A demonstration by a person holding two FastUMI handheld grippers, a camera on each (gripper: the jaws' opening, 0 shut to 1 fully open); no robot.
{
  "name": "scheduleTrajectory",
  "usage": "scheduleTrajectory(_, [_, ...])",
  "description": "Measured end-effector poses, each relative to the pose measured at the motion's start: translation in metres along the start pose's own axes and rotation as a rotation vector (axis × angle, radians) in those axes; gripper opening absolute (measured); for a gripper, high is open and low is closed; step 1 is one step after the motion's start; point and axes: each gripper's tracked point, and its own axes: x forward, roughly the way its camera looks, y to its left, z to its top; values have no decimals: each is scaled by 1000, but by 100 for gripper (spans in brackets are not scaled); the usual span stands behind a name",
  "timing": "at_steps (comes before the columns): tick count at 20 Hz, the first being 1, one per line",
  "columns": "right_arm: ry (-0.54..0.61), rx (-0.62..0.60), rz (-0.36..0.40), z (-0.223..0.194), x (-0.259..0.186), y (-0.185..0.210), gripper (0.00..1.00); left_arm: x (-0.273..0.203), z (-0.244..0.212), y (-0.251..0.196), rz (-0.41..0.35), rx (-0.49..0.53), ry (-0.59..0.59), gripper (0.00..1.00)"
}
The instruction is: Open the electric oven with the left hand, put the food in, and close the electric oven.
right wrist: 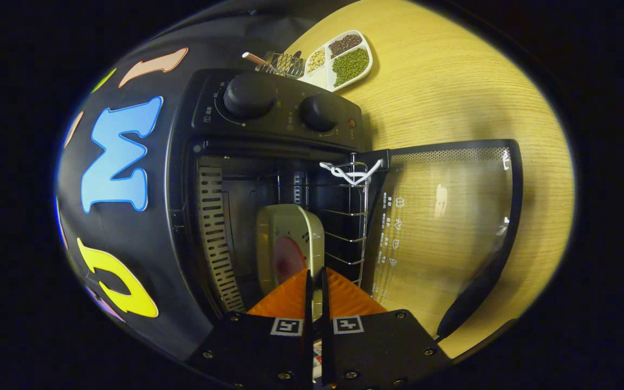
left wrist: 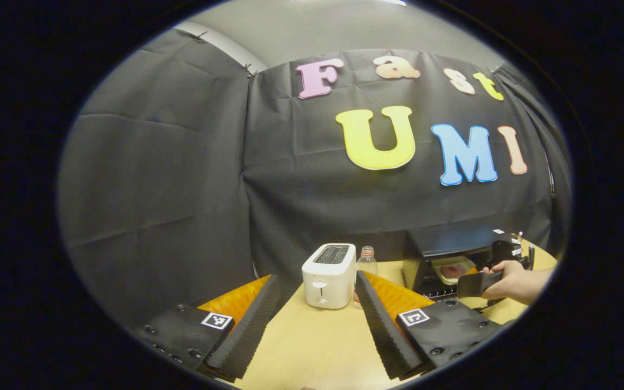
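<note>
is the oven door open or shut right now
Open: the glass door is swung fully away from the oven, baring the rack and the food tray inside.

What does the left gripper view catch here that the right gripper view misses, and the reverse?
Left gripper view: a toaster, a bottle behind it, and the hand holding the right gripper at the oven. Right gripper view: the oven's knobs, its open door, a wire rack and a bean dish. Both: the oven with the food tray inside.
</note>
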Motion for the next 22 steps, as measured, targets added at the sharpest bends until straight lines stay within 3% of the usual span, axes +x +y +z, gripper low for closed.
scheduleTrajectory(7, [92,-5,97,-23,-18,15,25,-2,-1,-20,-29,-19,-2,100])
scheduleTrajectory(8, [101,-26,112,-23,-24,15,65,-1,-2,-26,-41,-20,-4,100])
scheduleTrajectory(9, [101,-56,121,-18,-31,18,71,-1,-2,-33,-53,-21,-6,100])
scheduleTrajectory(11, [111,-131,135,-13,-45,20,71,0,-1,-47,-80,-27,-9,100])
scheduleTrajectory(13, [123,-216,146,-9,-58,20,96,0,-1,-64,-114,-33,-9,100])
scheduleTrajectory(19, [115,-488,202,26,-103,17,97,-3,-15,-123,-231,-46,18,92])
scheduleTrajectory(22, [72,-647,228,55,-126,14,97,-8,-32,-154,-285,-42,51,100])
